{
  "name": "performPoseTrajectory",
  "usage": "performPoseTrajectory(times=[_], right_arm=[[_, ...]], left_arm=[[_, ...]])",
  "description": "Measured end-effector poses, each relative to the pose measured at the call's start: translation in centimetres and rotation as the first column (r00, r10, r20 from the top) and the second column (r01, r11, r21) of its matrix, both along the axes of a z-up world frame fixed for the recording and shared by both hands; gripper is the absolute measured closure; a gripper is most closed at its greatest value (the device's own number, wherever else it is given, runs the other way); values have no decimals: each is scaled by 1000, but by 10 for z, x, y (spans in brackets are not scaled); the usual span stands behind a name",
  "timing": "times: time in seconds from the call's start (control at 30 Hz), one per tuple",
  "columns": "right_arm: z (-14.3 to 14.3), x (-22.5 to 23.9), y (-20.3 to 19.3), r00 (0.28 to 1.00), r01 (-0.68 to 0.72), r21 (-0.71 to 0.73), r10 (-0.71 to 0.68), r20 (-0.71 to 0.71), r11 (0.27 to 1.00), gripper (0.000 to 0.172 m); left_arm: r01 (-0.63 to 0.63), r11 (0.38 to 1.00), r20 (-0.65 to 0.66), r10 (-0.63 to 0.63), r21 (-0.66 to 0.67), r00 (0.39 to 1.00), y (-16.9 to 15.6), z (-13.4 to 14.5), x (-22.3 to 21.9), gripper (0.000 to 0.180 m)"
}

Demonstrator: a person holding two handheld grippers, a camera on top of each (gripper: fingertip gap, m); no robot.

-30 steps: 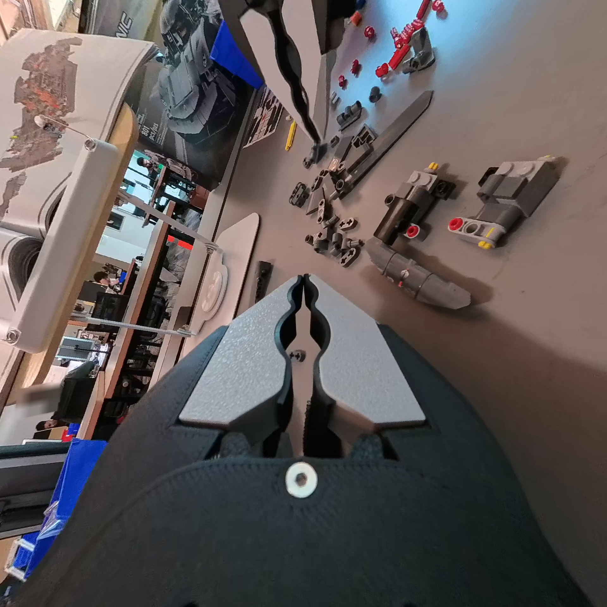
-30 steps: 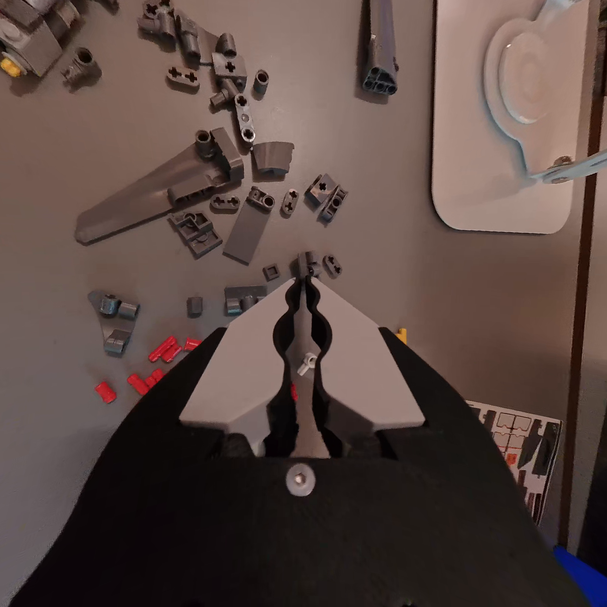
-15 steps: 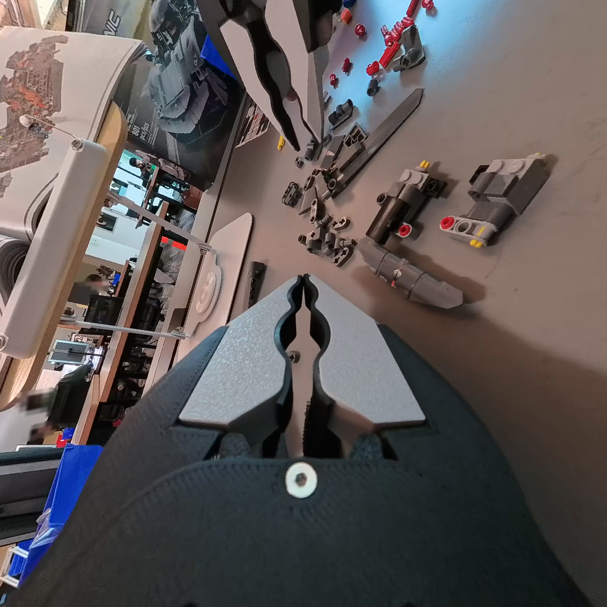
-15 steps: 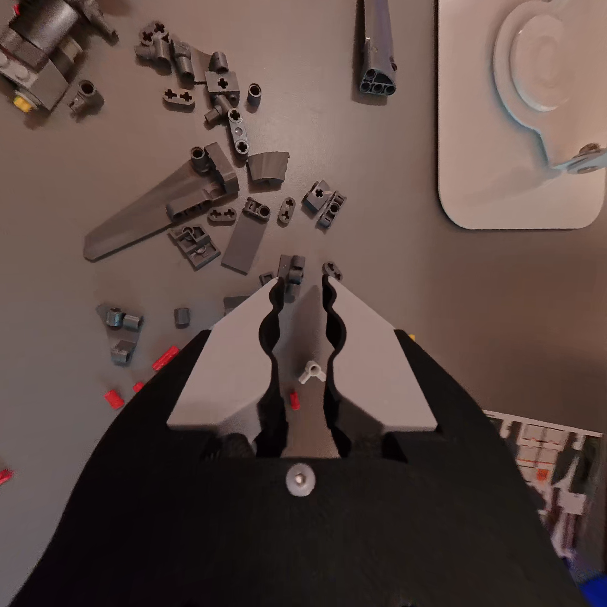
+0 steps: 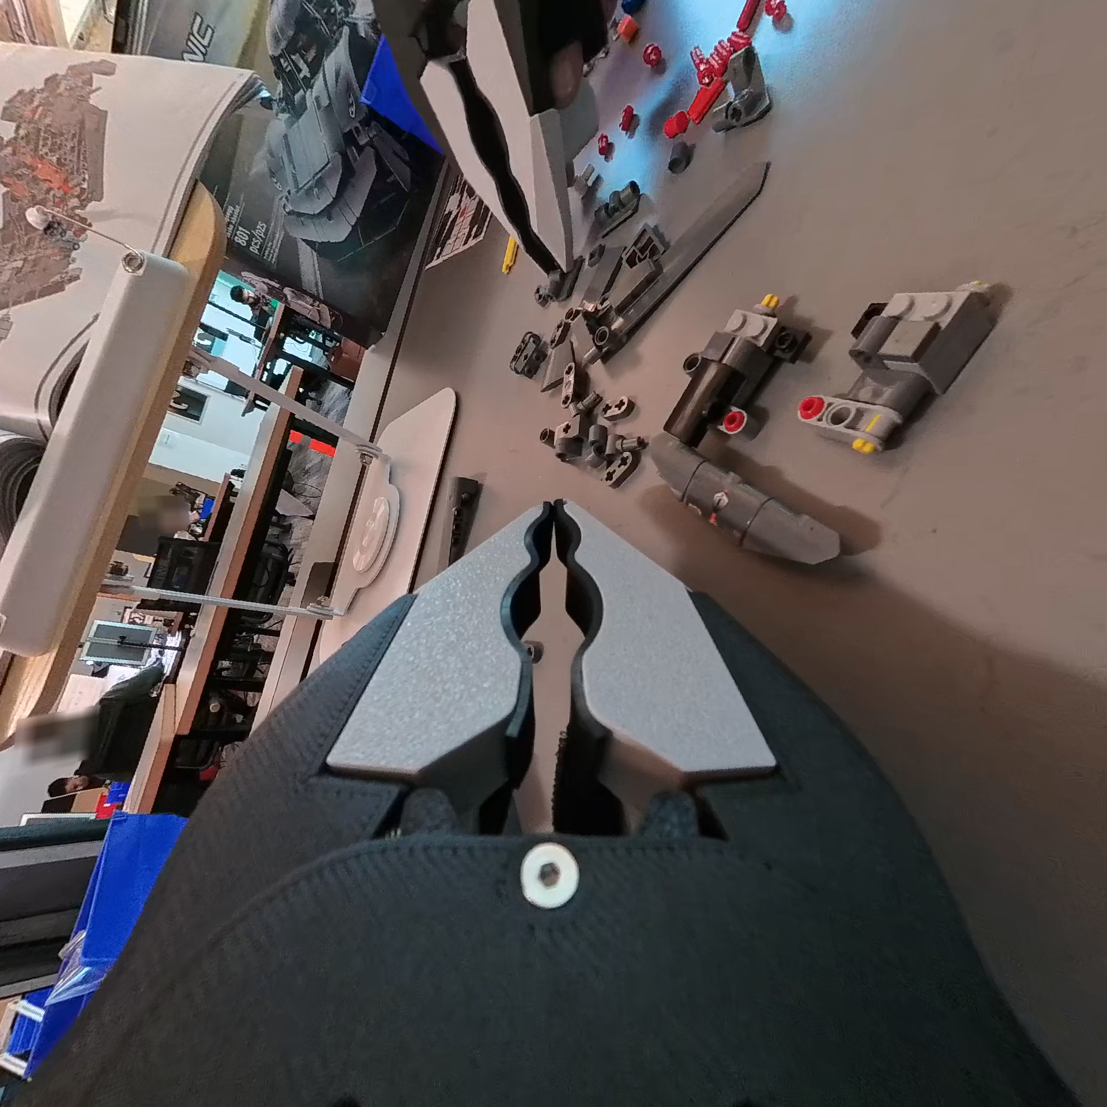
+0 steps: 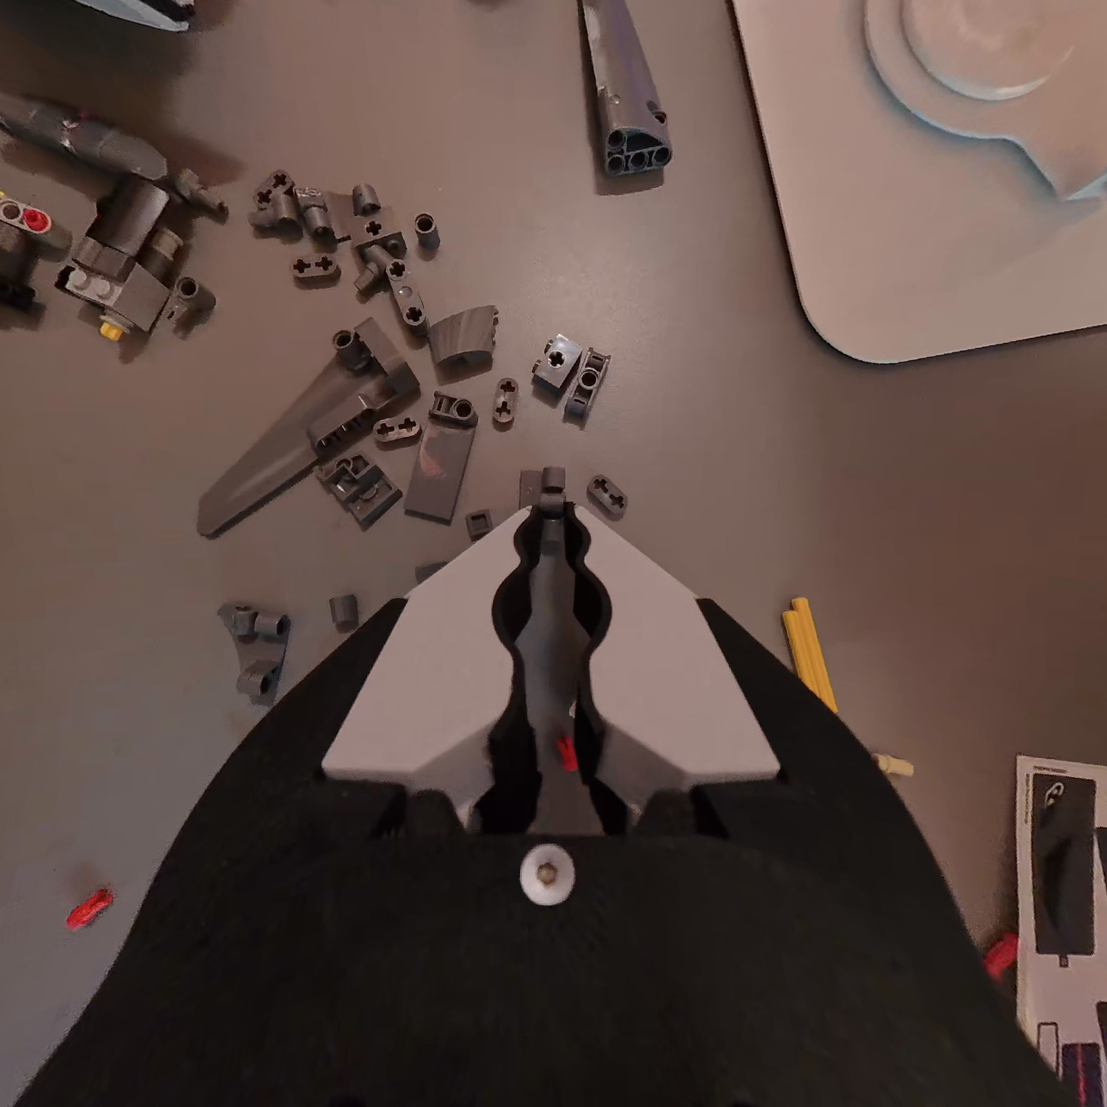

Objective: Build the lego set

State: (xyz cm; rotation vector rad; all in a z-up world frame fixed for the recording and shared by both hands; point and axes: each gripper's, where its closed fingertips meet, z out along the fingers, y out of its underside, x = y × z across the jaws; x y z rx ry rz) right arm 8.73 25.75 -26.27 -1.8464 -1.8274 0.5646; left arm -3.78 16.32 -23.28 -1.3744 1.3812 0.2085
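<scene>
Down on the dark table (image 6: 779,479): right gripper (image 6: 552,509) pinching a small grey connector piece (image 6: 552,488), barely lifted. Left gripper (image 5: 554,505) shut, empty, parked near the curved grey part (image 5: 749,515). Loose pieces still scattered.

Dark grey building pieces (image 6: 383,383) cover a grey-brown table (image 6: 719,479), with red pins (image 5: 713,60) far off and yellow rods (image 6: 808,653) at right. Both grippers wear pale grey fingers (image 6: 647,647) on black bodies; the right gripper (image 6: 552,509) pinches a dark grey connector (image 6: 552,488).
</scene>
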Motion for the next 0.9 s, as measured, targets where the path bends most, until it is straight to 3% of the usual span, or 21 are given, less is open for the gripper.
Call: performPoseTrajectory(times=[0.2, 0.37, 0.5, 0.67, 0.9], right_arm=[[18, 2, 0, 998, 10, 88, -5, -55, 996, 168], [76, -7, -28, 987, 13, 360, 46, -154, 933, 168], [109, -13, -68, 986, 7, 635, 101, -134, 773, 168], [128, -18, -105, 986, -3, 834, 139, -89, 552, 168], [135, -29, -133, 983, -45, 930, 184, -25, 364, 168]], left_arm=[[-15, 1000, 10, 15, 21, 1000, 3, 4, -2, 180], [0, 999, 112, -4, 40, 994, 3, 35, 10, 177], [99, 983, 342, -41, -154, 939, -8, 62, 40, 167], [343, 837, 590, -30, -426, 807, -23, 84, 78, 148], [547, 697, 737, -40, -464, 675, -43, 106, 101, 160]])
